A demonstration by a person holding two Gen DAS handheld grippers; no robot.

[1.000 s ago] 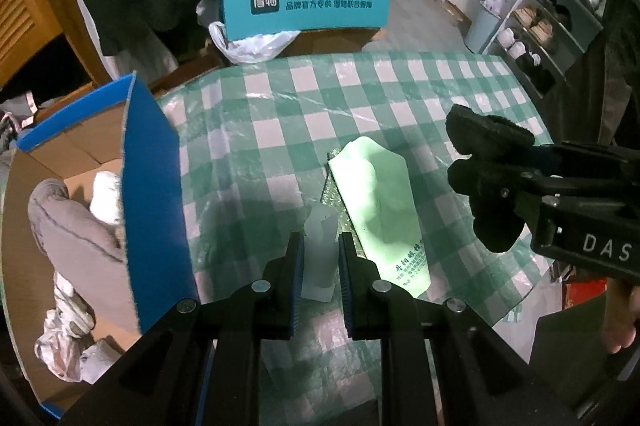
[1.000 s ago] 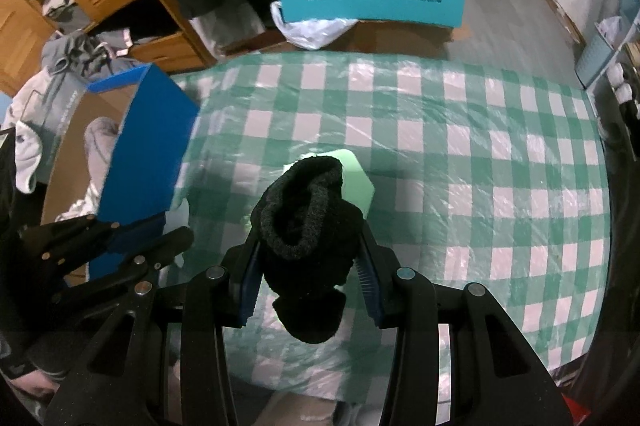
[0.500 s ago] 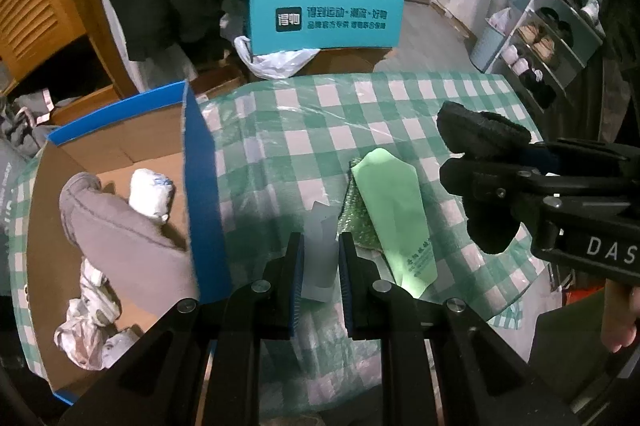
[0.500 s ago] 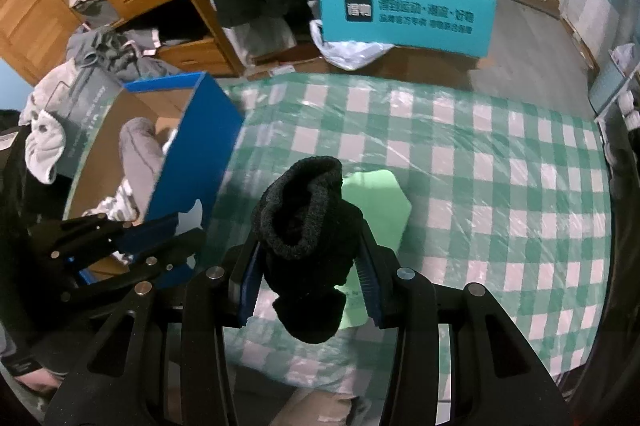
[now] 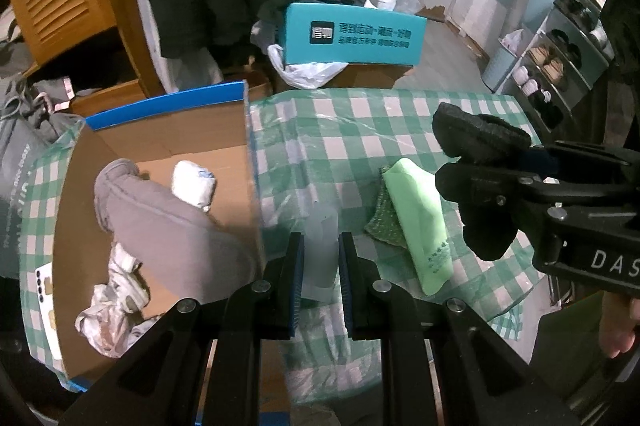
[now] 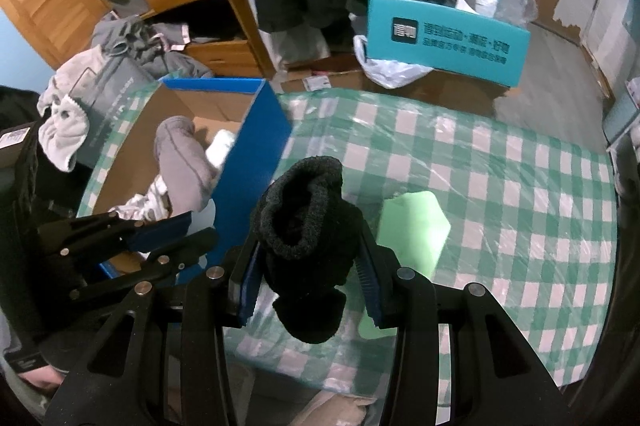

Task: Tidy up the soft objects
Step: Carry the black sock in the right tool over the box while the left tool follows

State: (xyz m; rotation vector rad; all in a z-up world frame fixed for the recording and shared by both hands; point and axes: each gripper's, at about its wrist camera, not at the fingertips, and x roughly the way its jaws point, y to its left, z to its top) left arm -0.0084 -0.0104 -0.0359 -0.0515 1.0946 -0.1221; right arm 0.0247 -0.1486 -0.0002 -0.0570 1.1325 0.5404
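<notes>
Both tools have risen from the worktop [image 5: 360, 130] toward the box [image 5: 160, 154], left tool [image 5: 319, 258] clamped on a pale cloth [image 5: 320, 246], right tool [image 6: 306, 266] gripping a black sock [image 6: 308, 226], so dropping them in looks next.
</notes>
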